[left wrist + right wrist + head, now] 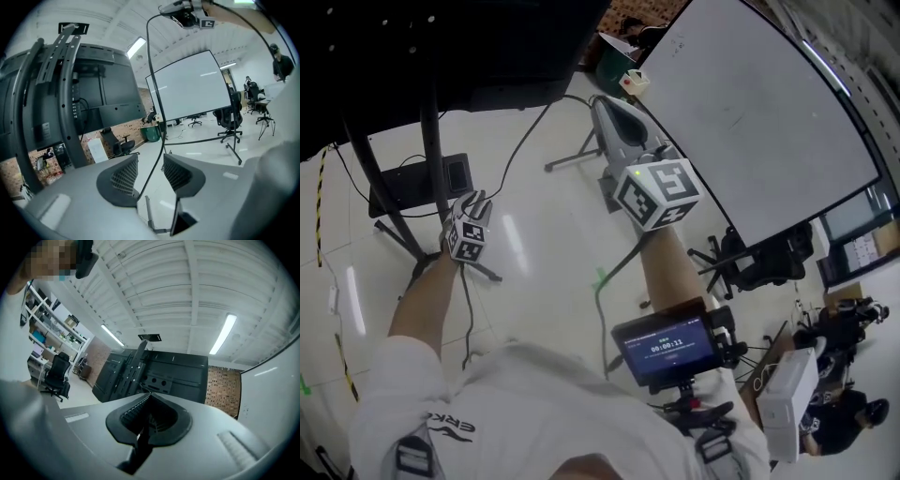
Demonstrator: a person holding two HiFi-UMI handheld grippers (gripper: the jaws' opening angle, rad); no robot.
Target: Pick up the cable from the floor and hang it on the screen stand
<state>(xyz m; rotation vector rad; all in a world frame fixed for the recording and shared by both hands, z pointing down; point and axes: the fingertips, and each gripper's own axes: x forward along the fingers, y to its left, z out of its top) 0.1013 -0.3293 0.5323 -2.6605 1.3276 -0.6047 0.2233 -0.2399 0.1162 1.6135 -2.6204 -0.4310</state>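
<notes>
A thin black cable (pixel 530 136) runs from my right gripper (pixel 607 108) down to my left gripper (pixel 473 211). In the right gripper view the right gripper (pixel 149 413) is shut on the cable (pixel 139 434), which hangs out below the jaws. In the left gripper view the left gripper (pixel 150 171) is open; the cable (pixel 154 93) passes loosely between its pads and rises toward the right gripper overhead. The black screen stand (pixel 431 141) with its large dark screen (pixel 101 89) stands just left of the left gripper, and shows ahead in the right gripper view (pixel 140 366).
A large whiteboard (pixel 759 112) on a wheeled frame stands to the right, with an office chair (pixel 750 258) beside it. The stand's legs (pixel 403 239) and a black box (pixel 422 183) lie on the floor. More cable (pixel 614 277) trails below the right arm.
</notes>
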